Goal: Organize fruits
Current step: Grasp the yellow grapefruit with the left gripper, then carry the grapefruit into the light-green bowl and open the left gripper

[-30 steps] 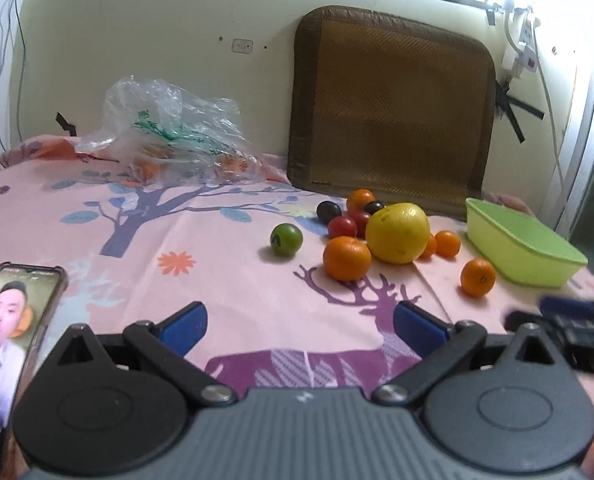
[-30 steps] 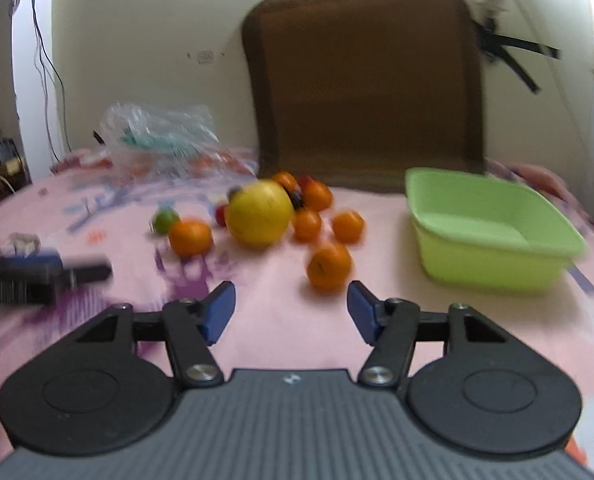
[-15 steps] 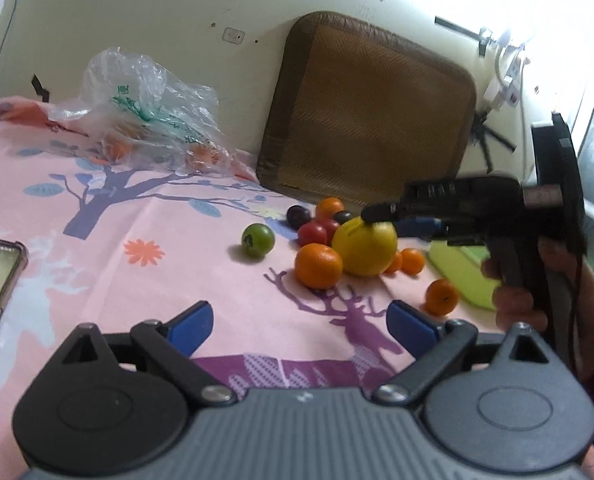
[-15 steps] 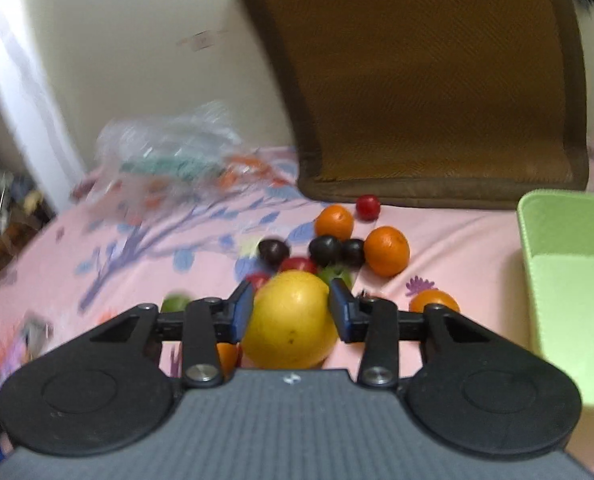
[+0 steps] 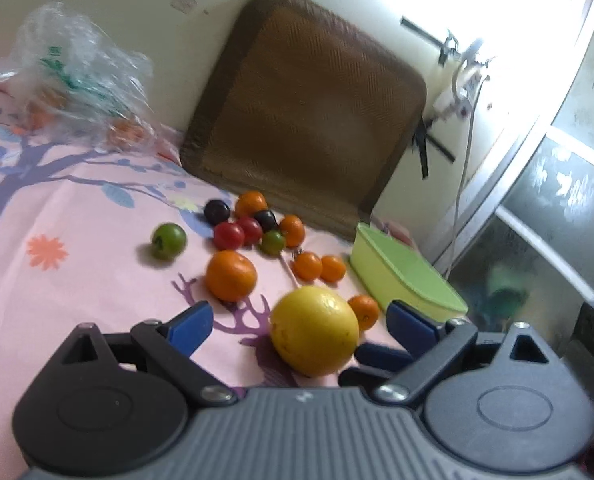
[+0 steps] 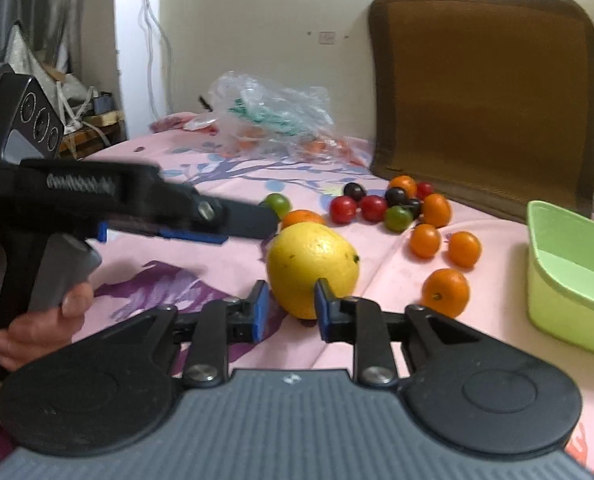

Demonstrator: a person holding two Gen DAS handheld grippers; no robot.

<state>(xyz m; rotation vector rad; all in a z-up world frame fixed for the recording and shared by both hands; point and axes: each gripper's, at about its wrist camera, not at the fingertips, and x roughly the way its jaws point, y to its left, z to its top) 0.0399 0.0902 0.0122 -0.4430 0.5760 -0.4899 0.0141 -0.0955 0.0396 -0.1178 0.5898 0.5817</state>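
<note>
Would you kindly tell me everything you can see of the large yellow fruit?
The large yellow fruit is far the biggest fruit here, roundish and slightly egg-shaped, with dimpled, citrus-like rind, a few dark specks and a small dark nub at one end. It lies on the pink printed sheet, near the small oranges. The right gripper sits at its near side, jaws narrowly parted; whether they touch it is unclear. It is outside the green tub.

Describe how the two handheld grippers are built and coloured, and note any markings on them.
Both the left gripper and the right gripper have a ribbed grey body, black linkage arms with silver screws, round black side discs and blue finger pads. Seen from the right wrist, the left one has a pistol handle and white lettering, only partly readable.
</note>
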